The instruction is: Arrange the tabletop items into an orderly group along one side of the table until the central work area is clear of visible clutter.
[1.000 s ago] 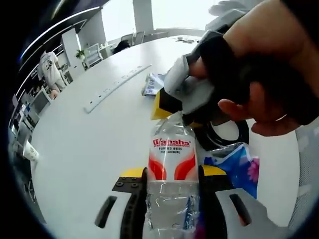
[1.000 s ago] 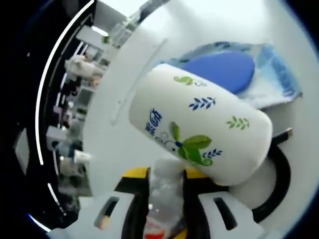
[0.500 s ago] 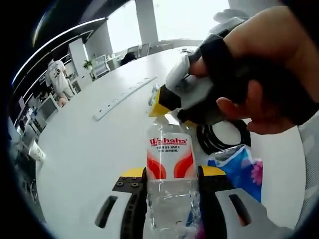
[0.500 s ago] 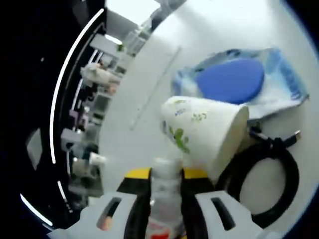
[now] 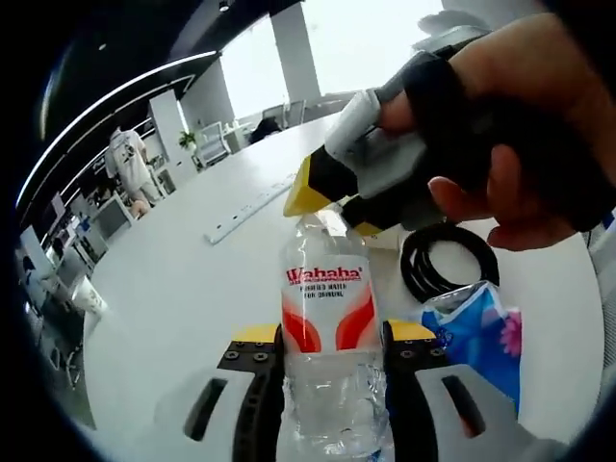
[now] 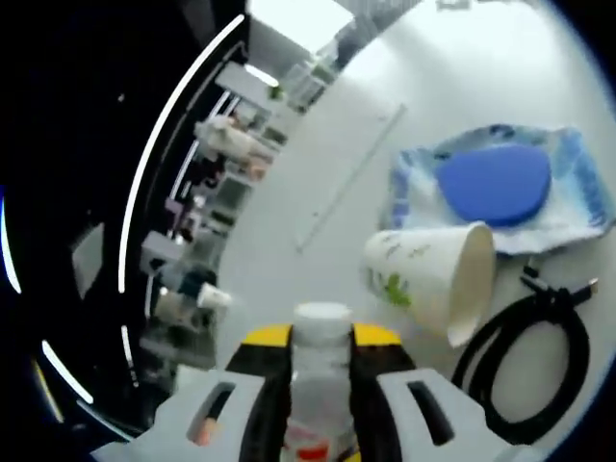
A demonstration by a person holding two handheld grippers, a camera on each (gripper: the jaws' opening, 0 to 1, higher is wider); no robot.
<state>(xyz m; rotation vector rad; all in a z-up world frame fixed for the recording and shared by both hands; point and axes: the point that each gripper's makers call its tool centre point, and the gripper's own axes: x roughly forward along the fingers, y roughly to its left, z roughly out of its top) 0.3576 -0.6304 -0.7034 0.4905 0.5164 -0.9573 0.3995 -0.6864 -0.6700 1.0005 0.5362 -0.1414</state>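
Observation:
A clear Wahaha water bottle [image 5: 327, 318] with a red and white label stands between the jaws of my left gripper [image 5: 330, 337], which is shut on its body. My right gripper [image 5: 332, 197], held by a hand [image 5: 520, 125], comes in from the upper right and its yellow-tipped jaws close around the bottle's top. In the right gripper view the white cap [image 6: 320, 316] sits between the jaws of that right gripper [image 6: 320, 339].
On the white table [image 6: 318, 260] a paper cup [image 6: 433, 277] with green leaf prints lies on its side. Beside it are a blue tissue pack [image 6: 500, 188] and a coiled black cable [image 6: 529, 361]. A long white power strip [image 5: 248, 207] lies farther off. A person stands in the distance.
Both views have pulled up and back from the table. The paper cup, close before the right gripper a second ago, now looks smaller and farther. The bottle stays held at both ends.

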